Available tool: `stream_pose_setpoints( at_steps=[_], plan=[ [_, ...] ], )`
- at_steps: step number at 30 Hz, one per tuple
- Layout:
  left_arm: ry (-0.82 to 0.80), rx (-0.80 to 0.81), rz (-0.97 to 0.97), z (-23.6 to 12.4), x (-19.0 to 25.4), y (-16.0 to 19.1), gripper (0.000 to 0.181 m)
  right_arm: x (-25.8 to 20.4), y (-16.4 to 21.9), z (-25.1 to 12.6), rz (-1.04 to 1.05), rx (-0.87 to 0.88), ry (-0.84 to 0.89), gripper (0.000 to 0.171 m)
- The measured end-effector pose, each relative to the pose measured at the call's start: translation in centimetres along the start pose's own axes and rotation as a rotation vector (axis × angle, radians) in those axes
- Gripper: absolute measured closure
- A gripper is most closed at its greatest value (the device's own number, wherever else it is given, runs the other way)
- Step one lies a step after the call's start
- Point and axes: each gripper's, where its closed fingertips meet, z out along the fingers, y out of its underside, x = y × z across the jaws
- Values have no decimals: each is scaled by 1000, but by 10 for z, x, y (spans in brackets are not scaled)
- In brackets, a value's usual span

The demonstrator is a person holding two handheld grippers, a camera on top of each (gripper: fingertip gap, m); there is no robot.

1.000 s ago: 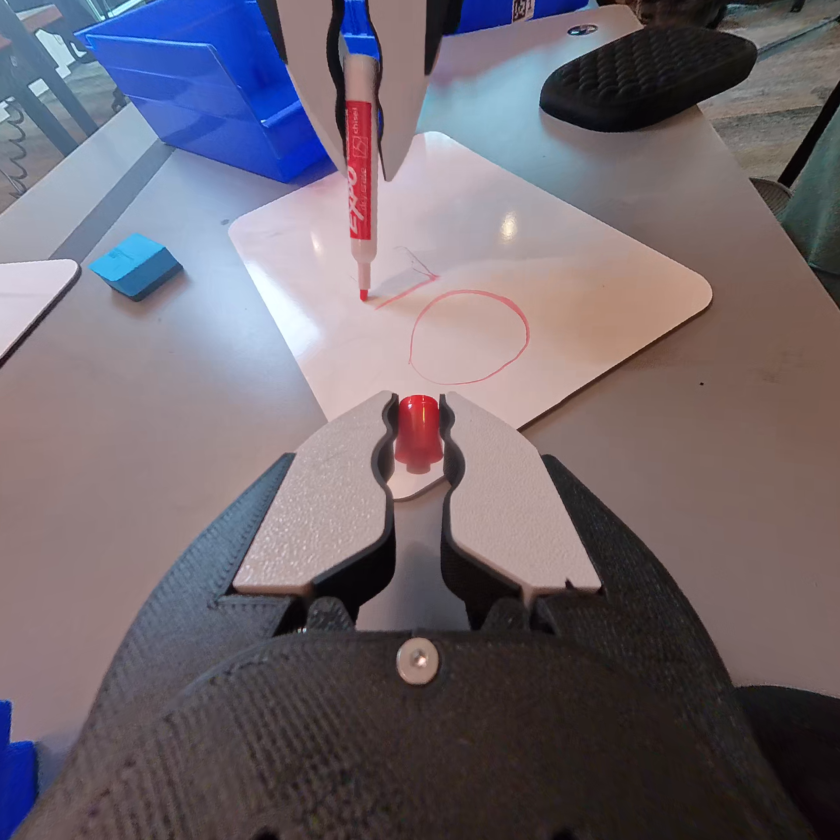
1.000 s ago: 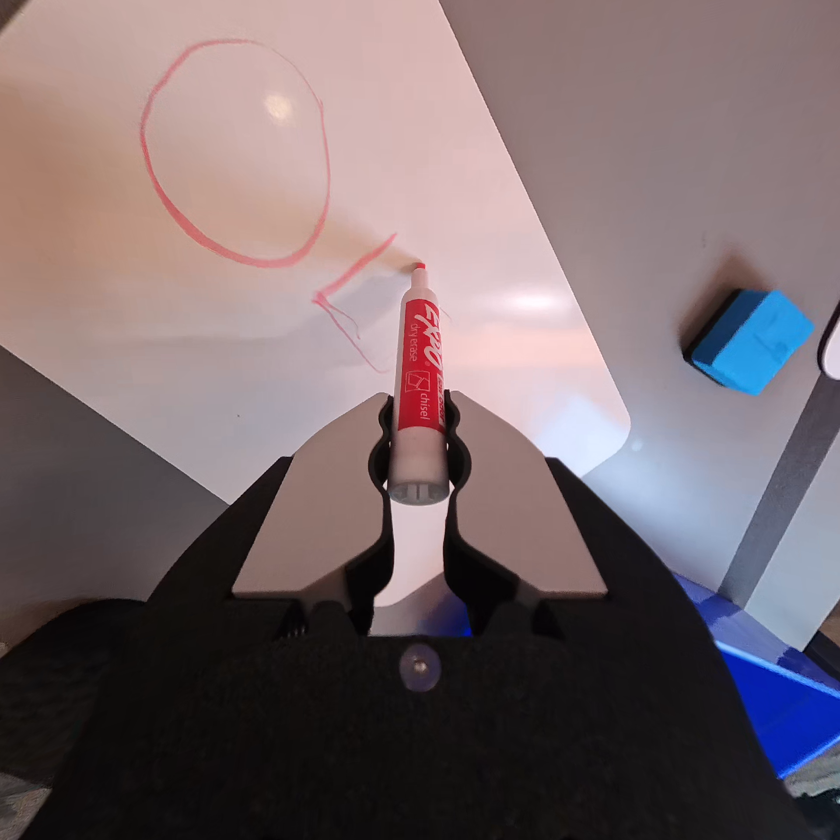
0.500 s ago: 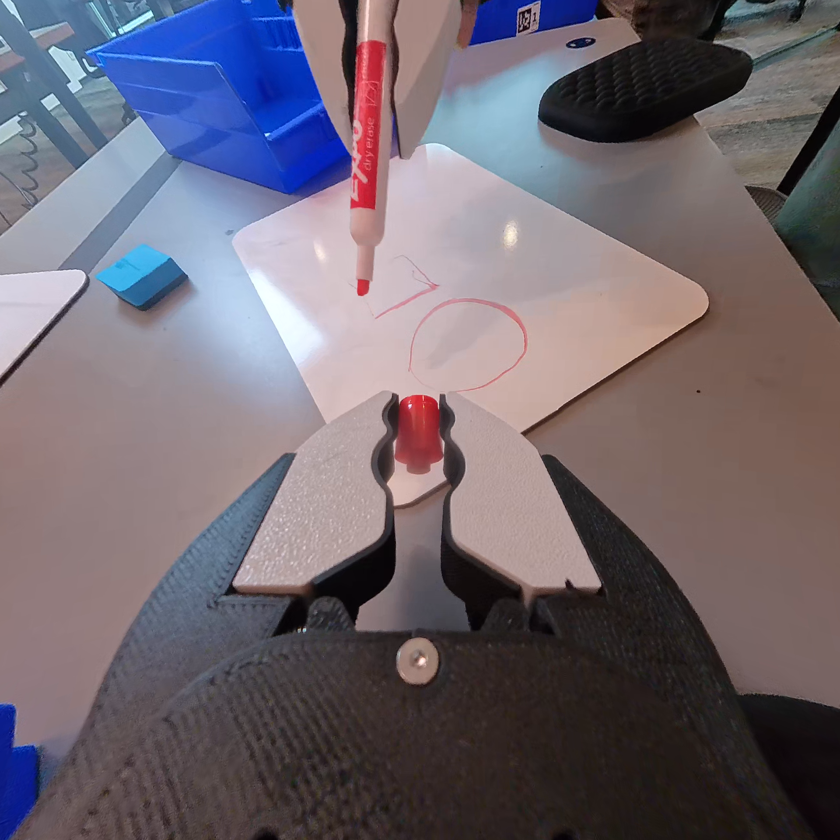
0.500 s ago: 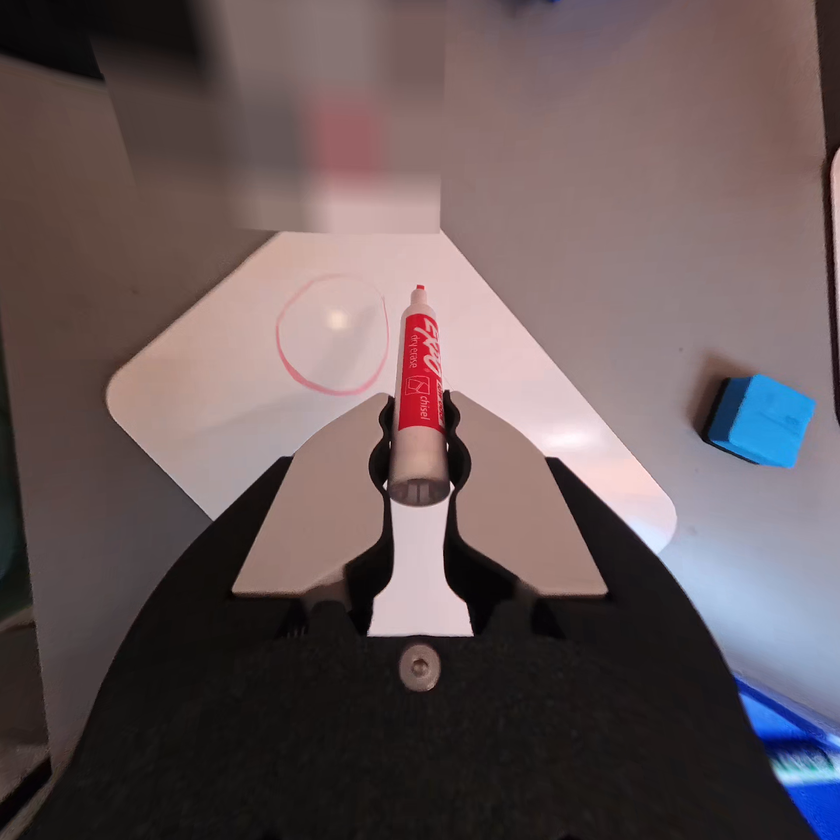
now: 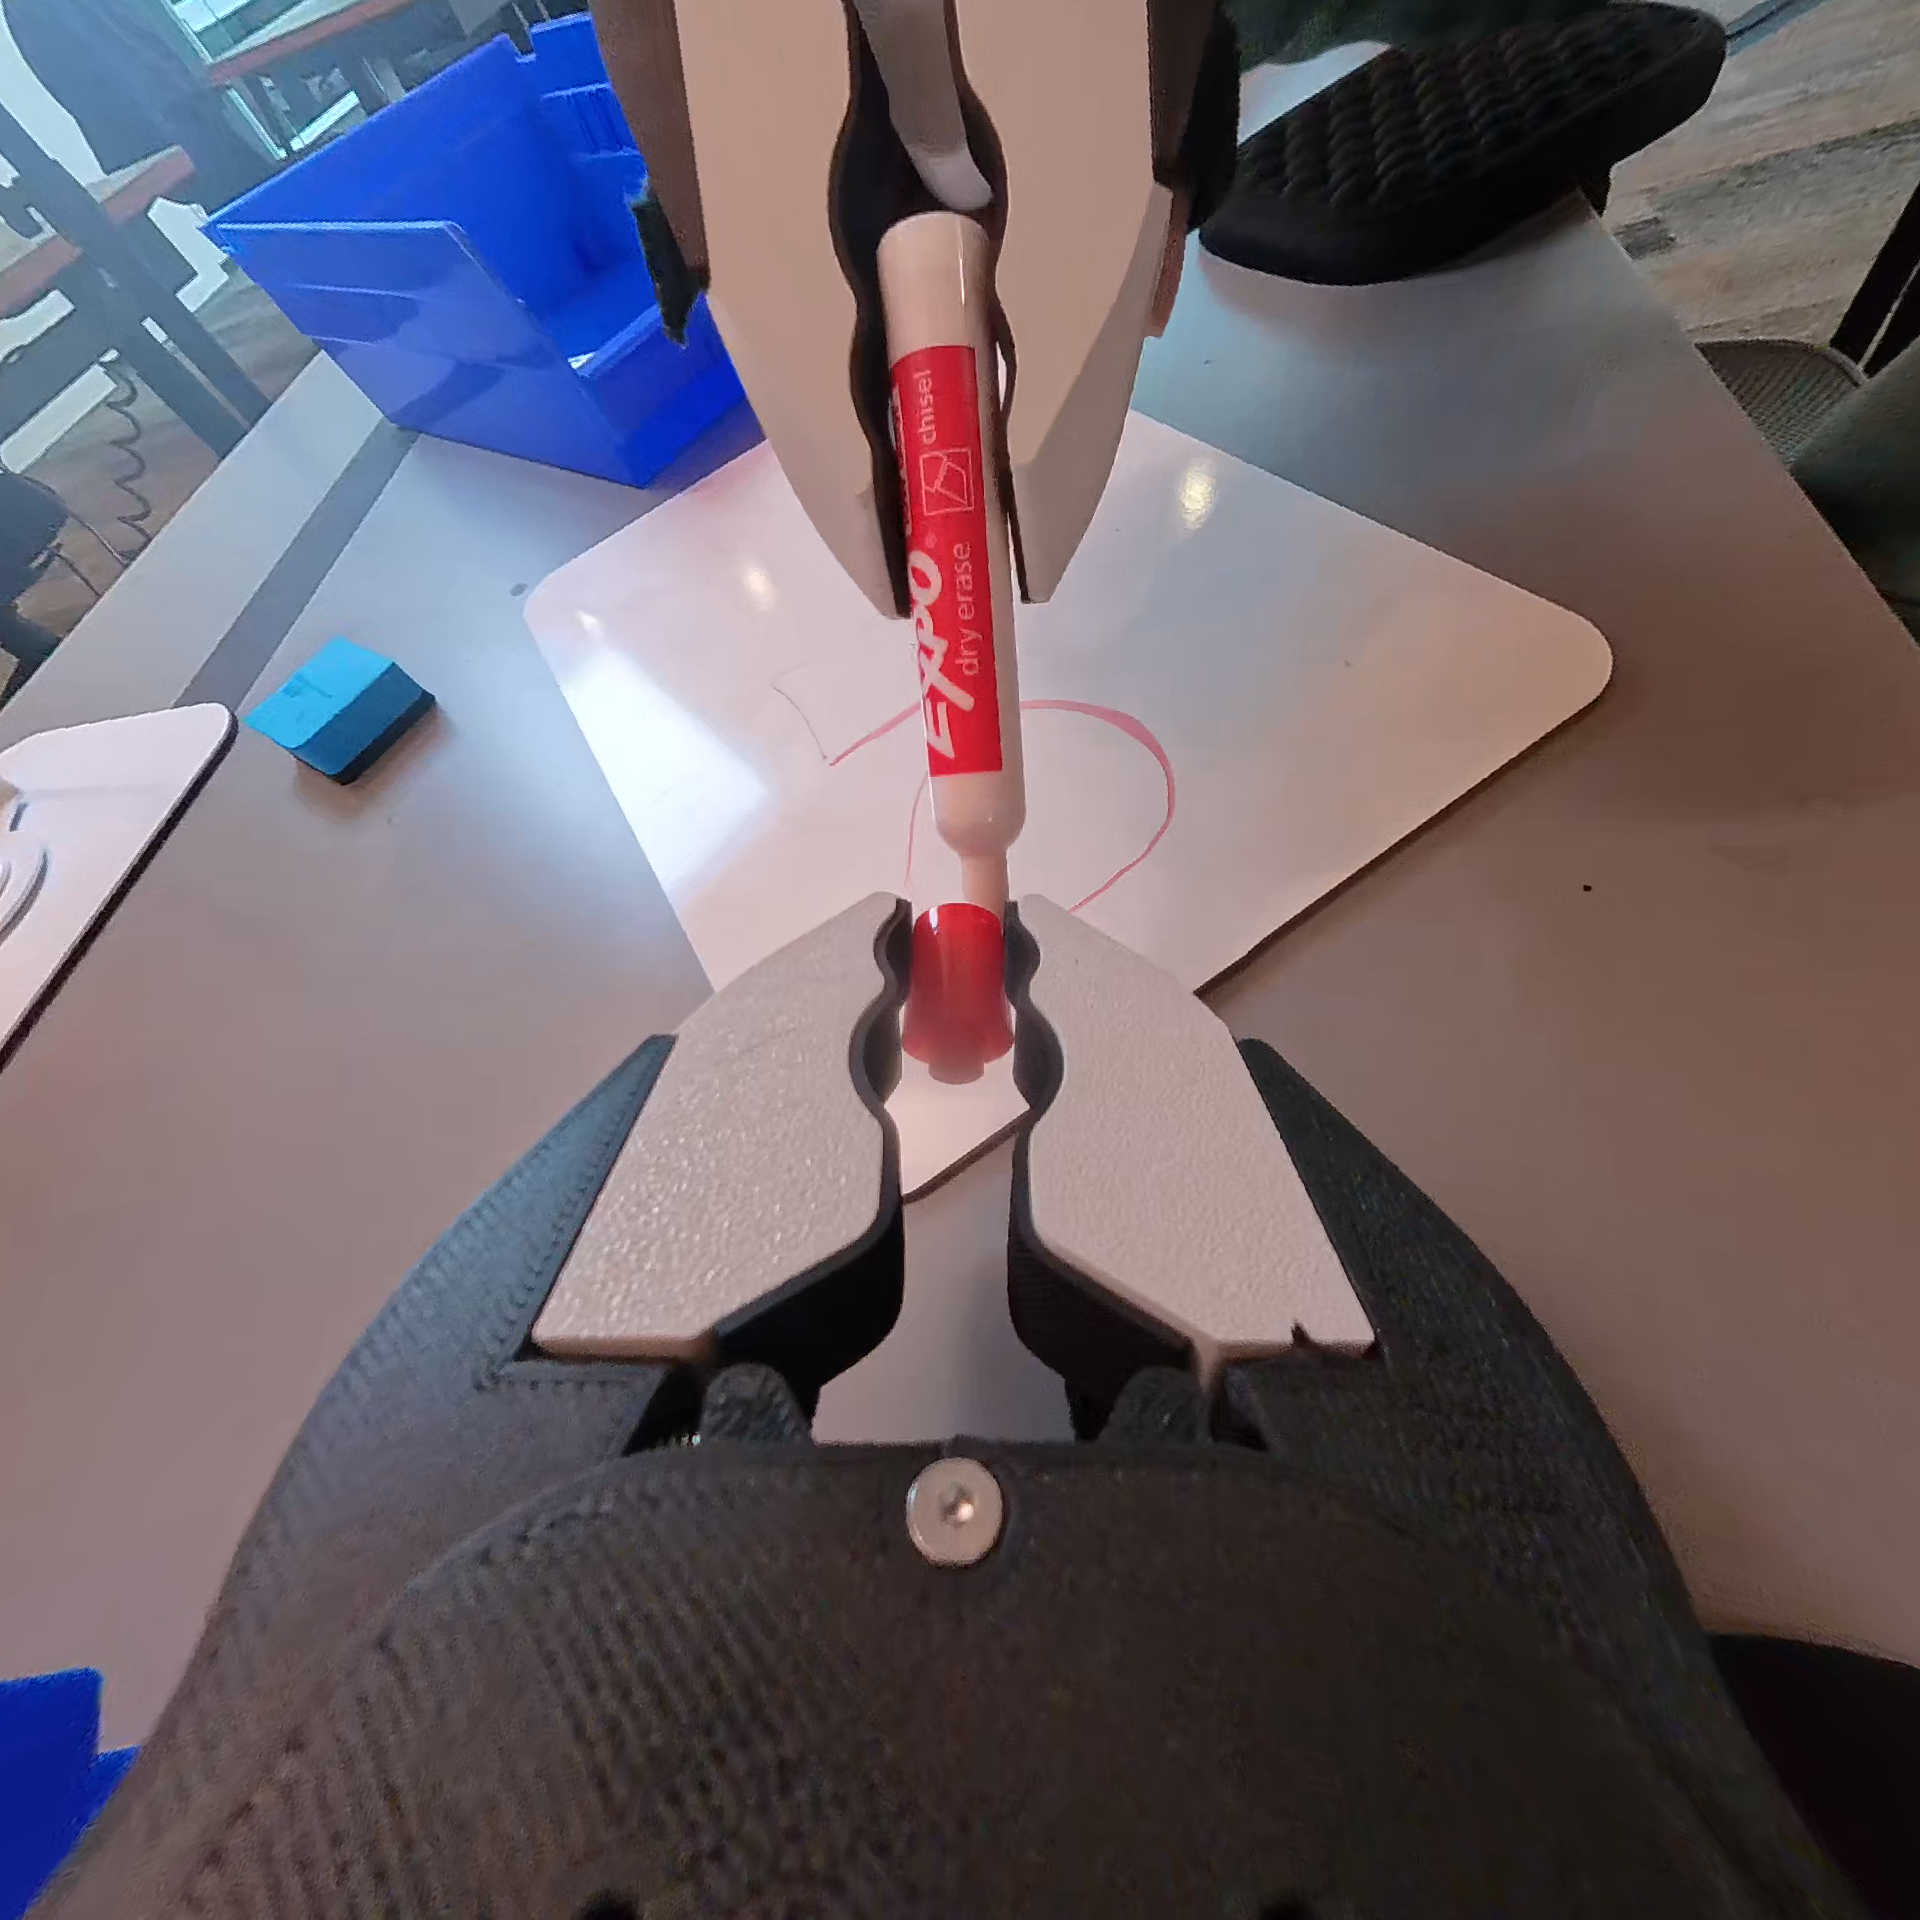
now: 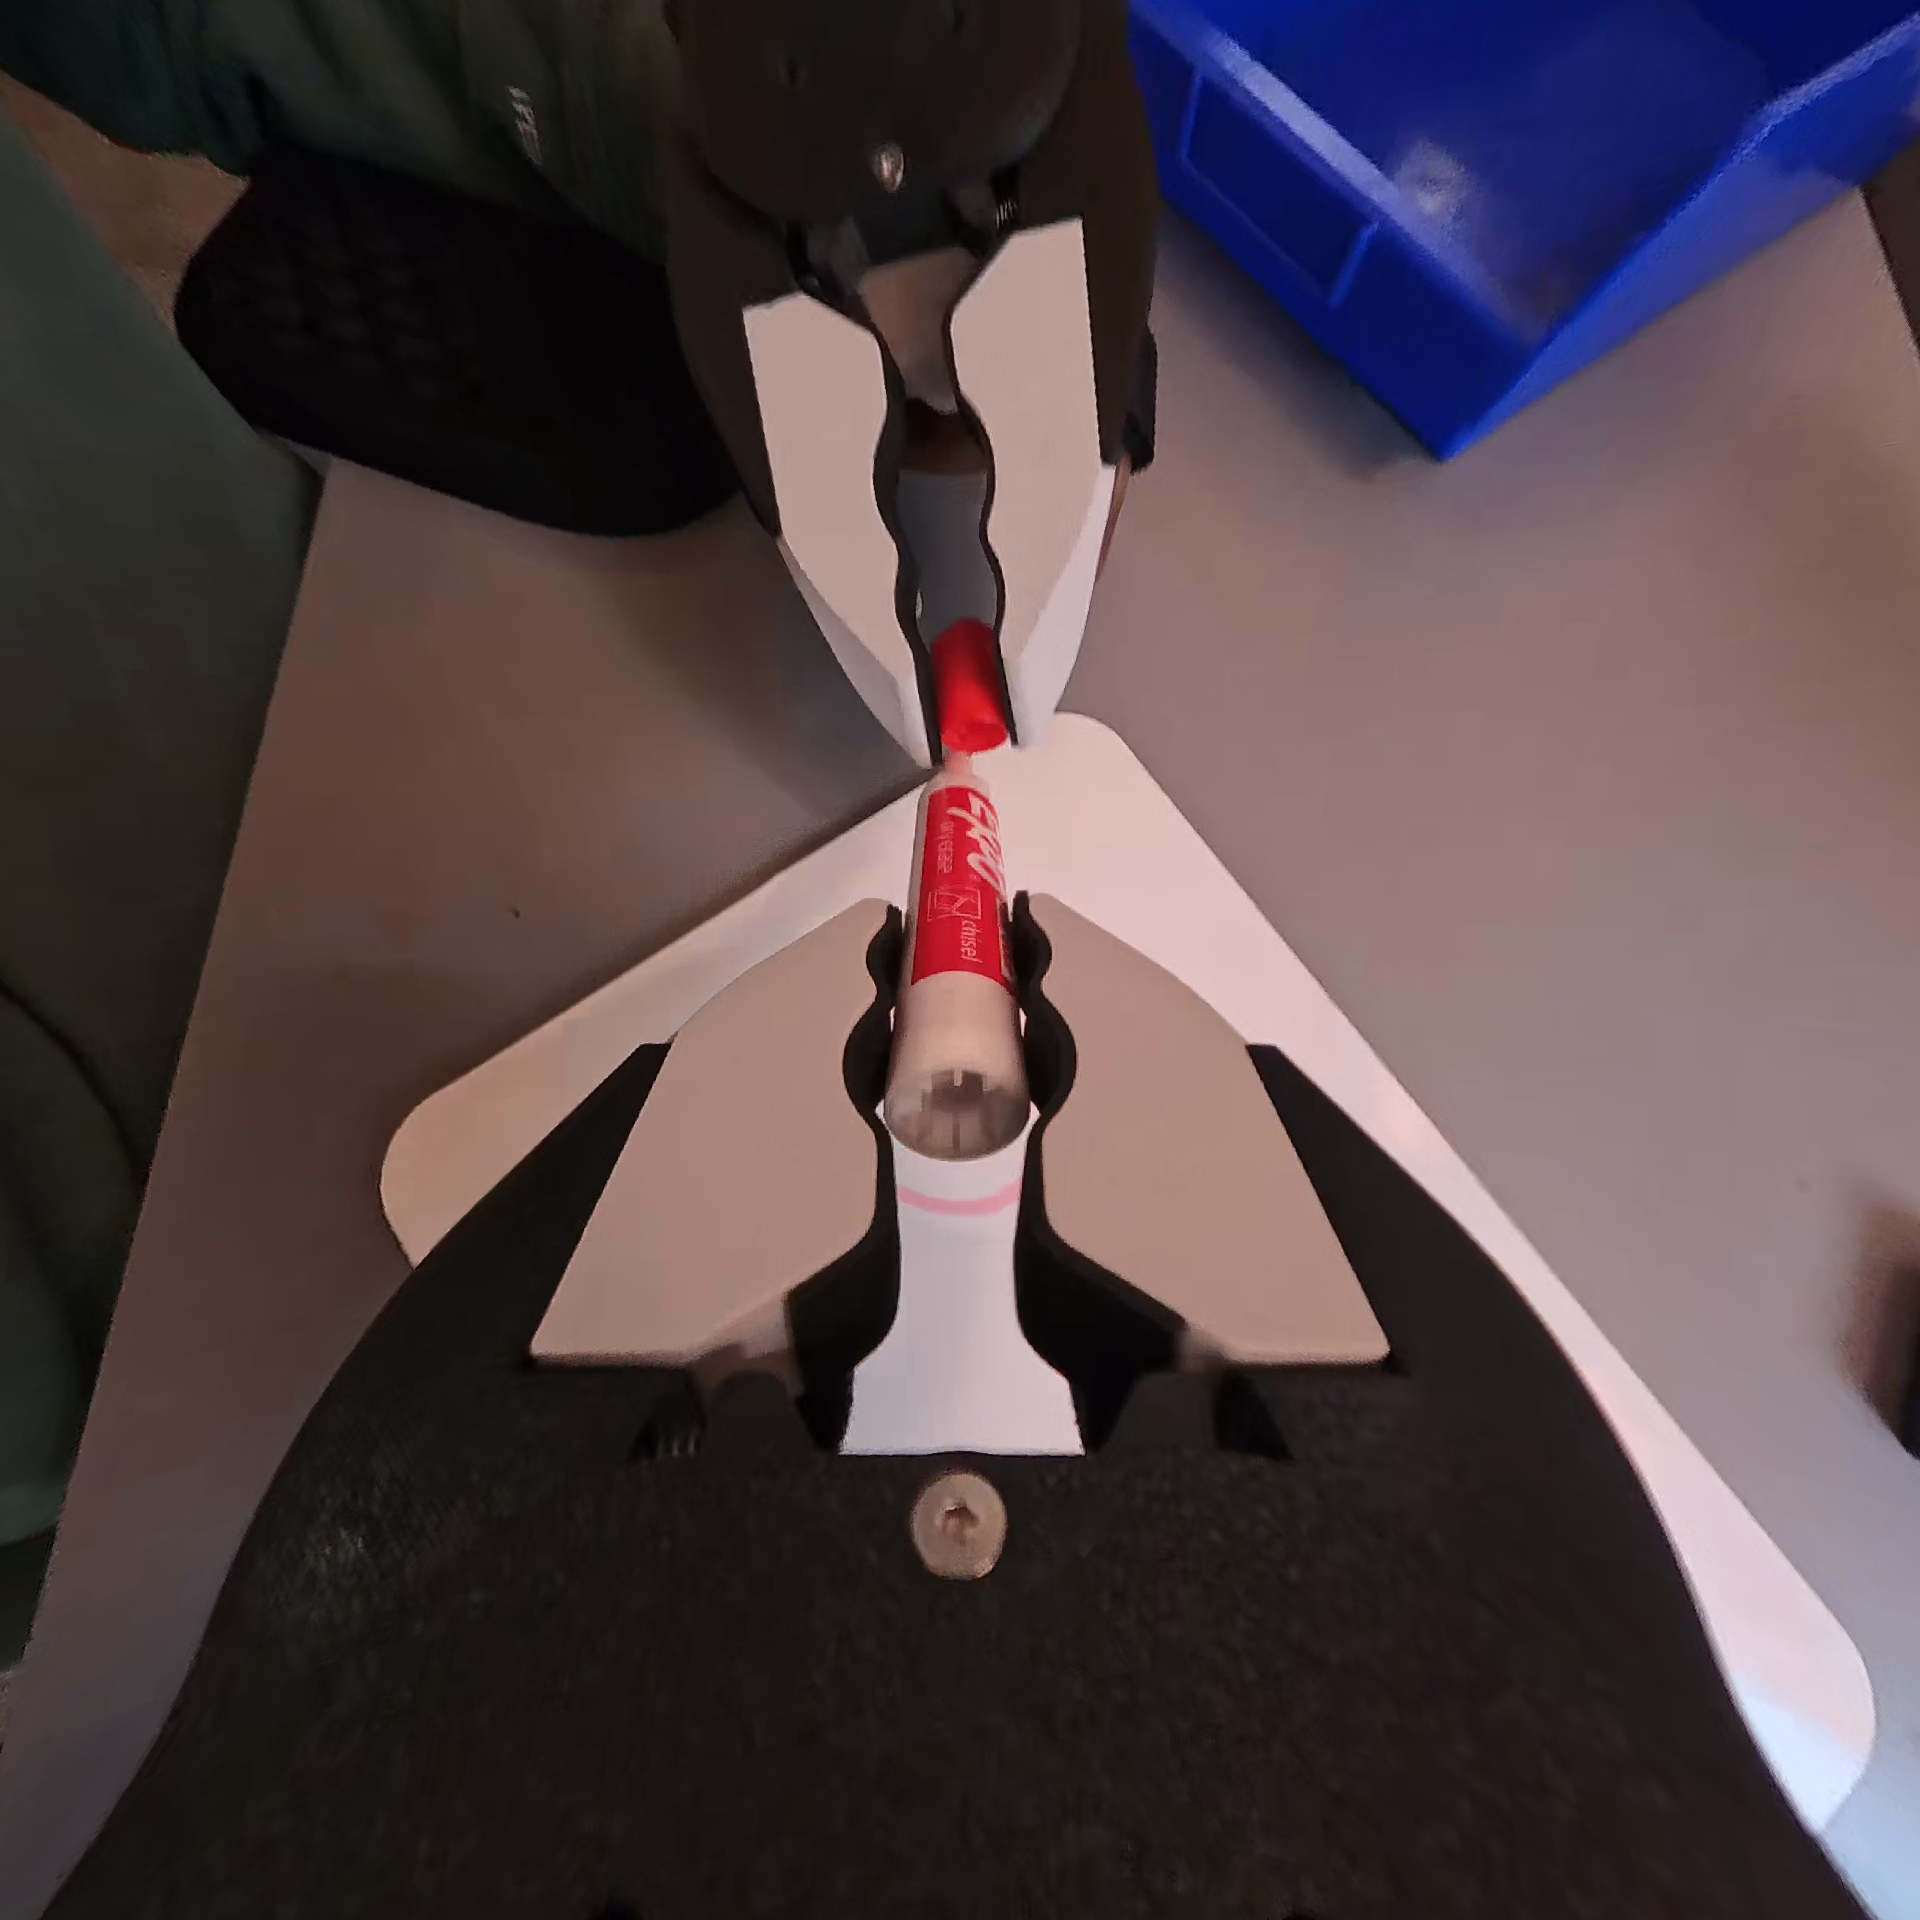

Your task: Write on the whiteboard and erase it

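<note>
Flat grey table is carrying rounded white whiteboard, blue foam eraser blk, blue plastic bin, 2nd white board at left edge.

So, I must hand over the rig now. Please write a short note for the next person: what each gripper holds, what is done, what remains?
Left hand-held gripper: shut on the red cap.
Right hand-held gripper: shut on the marker, whose tip is at the cap's mouth; not pushed home.
Whiteboard lies on the table with a red circle and faint lines drawn.
Blue eraser lies left of the board, untouched.
Done: writing. Left: finish capping, put the marker down, erase.
</note>
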Motion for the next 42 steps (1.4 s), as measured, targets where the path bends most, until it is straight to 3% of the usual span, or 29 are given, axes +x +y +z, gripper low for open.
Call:
stream_pose_setpoints(
  at_steps=[3, 4, 5, 13, 20, 25, 30, 34, 42],
  plan=[
    [6, 17, -11, -1, 0, -3, 166, 1, -10, 2, 18, 82, -3, 151],
    [19, 19, -7, -2, 2, -3, 180, 2, -11, 2, 24, 102, 3, 151],
    [11, 26, -1, -2, 2, -4, 181, 4, -11, 3, 22, 120, 18, 151],
    [0, 26, -13, -4, -2, -3, 181, 6, -6, 2, 21, 138, 70, 151],
    [-32, 69, -68, -11, -14, -5, 181, 22, 7, -25, 68, 157, 147, 151],
    [-55, 89, -95, -14, -21, -4, 181, 49, 36, -69, 88, 37, 258, 151],
    [-64, 85, -94, -14, -23, -3, 181, 73, 84, -100, 91, -235, 287, 151],
    [-64, 79, -95, -14, -23, -1, 181, 80, 101, -102, 83, -351, 257, 151],
    [-56, 71, -97, -13, -22, 1, 181, 90, 96, -90, 49, -414, 215, 151]
  ],
)
